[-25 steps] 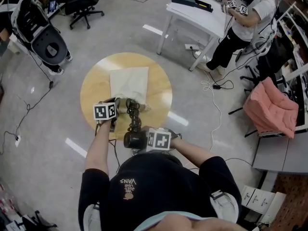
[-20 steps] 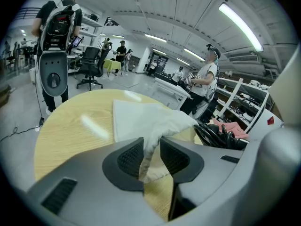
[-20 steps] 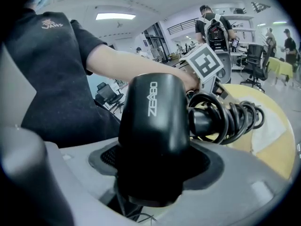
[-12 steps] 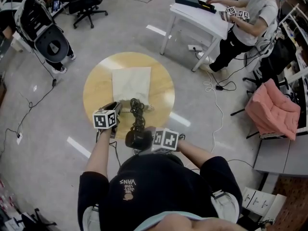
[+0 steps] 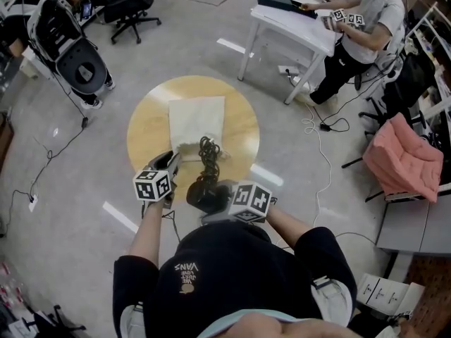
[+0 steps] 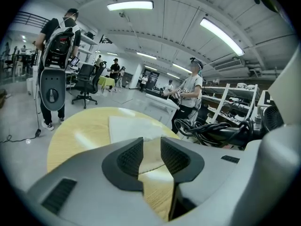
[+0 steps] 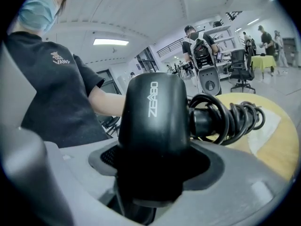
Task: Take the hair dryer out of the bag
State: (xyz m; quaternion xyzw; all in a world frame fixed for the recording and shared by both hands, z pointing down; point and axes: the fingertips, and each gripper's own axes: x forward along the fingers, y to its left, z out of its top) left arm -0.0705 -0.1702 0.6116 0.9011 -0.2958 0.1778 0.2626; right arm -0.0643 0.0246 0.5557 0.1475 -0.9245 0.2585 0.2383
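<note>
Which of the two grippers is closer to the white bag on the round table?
Left. The left gripper, whose jaws have just been opening with nothing between them, hovers just short of the white bag. The right gripper is farther back toward the person, clamped on the hair dryer.

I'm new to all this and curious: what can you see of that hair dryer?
The hair dryer is black, smooth plastic by its look, with pale lettering on its body. The right gripper is shut on it, holding it over the near edge of the table. Its black cord, wound in a bundle, sticks out toward the bag; whether it touches the bag is unclear.
</note>
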